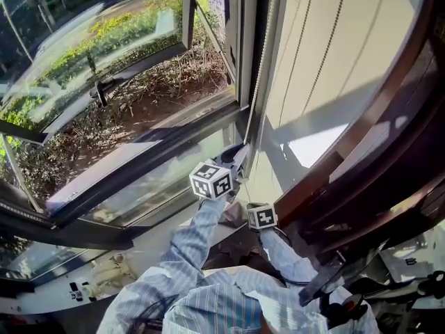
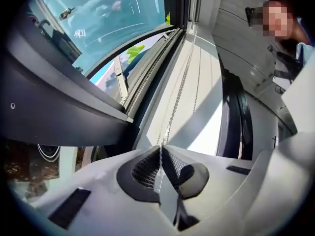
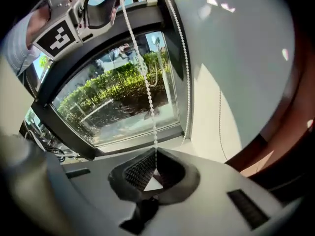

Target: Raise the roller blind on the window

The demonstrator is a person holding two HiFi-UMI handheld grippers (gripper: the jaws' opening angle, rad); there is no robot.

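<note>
The cream roller blind hangs at the right of the window, with its white bead chain running down beside the dark frame. My left gripper is the upper one and is shut on the bead chain, which enters between its meshed pads. Just below it, my right gripper is also shut on the same chain, pinched between its pads. In the right gripper view the left gripper shows above, with the chain taut between the two. The blind fills the middle of the left gripper view.
A dark window frame and an open sash lie to the left, with shrubs and bare soil outside. A dark wooden ledge curves along the right. A person stands at the upper right of the left gripper view.
</note>
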